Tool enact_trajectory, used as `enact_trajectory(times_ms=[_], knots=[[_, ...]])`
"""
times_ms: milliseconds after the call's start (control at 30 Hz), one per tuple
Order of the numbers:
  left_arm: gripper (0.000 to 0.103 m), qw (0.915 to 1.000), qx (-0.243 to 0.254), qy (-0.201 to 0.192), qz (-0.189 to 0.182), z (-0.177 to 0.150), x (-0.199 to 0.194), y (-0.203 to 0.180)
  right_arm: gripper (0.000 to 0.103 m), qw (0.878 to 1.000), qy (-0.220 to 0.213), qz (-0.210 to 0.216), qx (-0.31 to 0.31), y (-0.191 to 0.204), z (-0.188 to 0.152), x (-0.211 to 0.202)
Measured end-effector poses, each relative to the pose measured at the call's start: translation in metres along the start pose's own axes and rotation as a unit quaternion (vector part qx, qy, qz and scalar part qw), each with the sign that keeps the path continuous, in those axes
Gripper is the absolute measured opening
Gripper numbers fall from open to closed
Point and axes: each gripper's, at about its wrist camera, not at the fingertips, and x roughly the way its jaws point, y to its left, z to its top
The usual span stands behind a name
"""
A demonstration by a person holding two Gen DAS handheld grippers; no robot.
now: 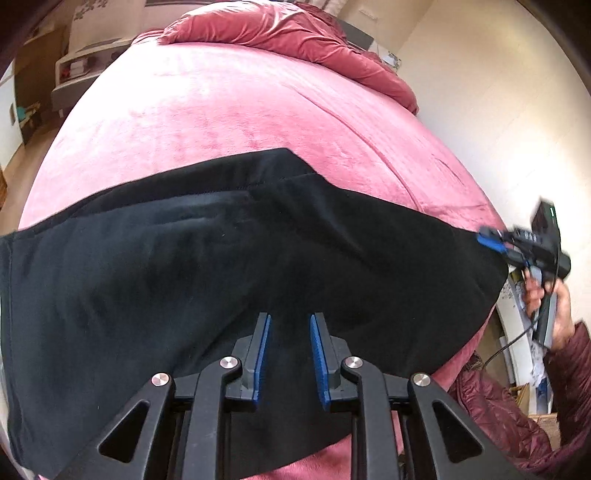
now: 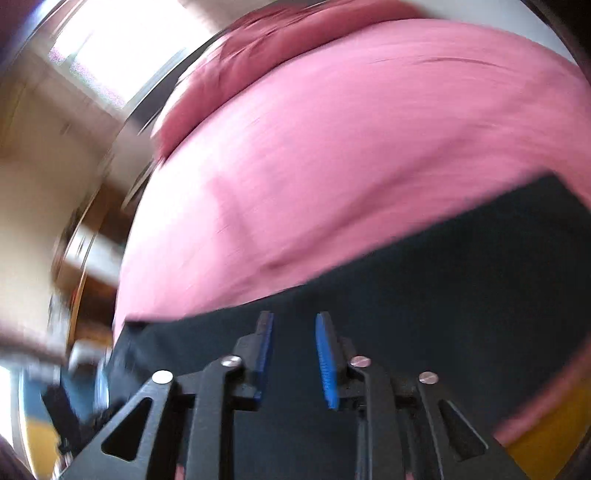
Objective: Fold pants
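Black pants (image 1: 207, 266) lie spread across the near part of a pink bed (image 1: 229, 107), one layer folded over another. My left gripper (image 1: 290, 319) is open and empty, hovering over the pants' near edge. My right gripper (image 1: 491, 240) shows at the pants' right end in the left wrist view, held by a hand. In the blurred right wrist view the right gripper (image 2: 293, 317) is open and empty above the pants (image 2: 424, 295).
A crumpled red duvet (image 1: 295, 33) lies at the far end of the bed. A cream wall (image 1: 498, 92) runs along the right side. Furniture (image 1: 74, 70) stands at the far left. The person's maroon sleeve (image 1: 535, 406) is at the lower right.
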Motion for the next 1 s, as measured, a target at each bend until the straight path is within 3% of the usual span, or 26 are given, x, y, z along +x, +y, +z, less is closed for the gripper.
enact_trajectory(times_ms=[67,233,467,567,733,800,900,1000], knots=[[0.022,0.9999,0.012,-0.001,0.001,0.003,0.002,-0.004,0.045,0.998,0.03,0.013,-0.06,0.037,0.004,0.027],[0.022,0.9999,0.01,-0.001,0.005,0.007,0.009,-0.007,0.045,0.98,0.087,0.033,-0.174,0.115,0.004,0.078],[0.022,0.9999,-0.001,-0.011,0.007,-0.002,0.004,0.005,0.039,0.953,0.138,0.137,-0.232,0.206,0.003,0.129],[0.022,0.9998,-0.005,-0.015,0.011,-0.008,-0.001,0.01,0.039,0.939,0.176,0.146,-0.256,0.235,-0.005,0.159],[0.022,0.9995,-0.004,-0.023,0.021,-0.015,-0.003,0.016,0.035,0.924,0.227,0.121,-0.281,0.257,-0.016,0.201],[0.022,0.9994,-0.006,-0.025,0.023,-0.016,-0.002,0.02,0.015,0.92,0.236,0.128,-0.287,0.265,-0.014,0.211],[0.023,0.9989,-0.011,-0.034,0.03,-0.018,-0.004,0.025,0.009,0.919,0.221,0.138,-0.296,0.27,-0.011,0.211],[0.023,0.9985,-0.021,-0.029,0.042,-0.018,0.002,0.032,0.007,0.93,0.178,0.15,-0.286,0.273,0.001,0.201]])
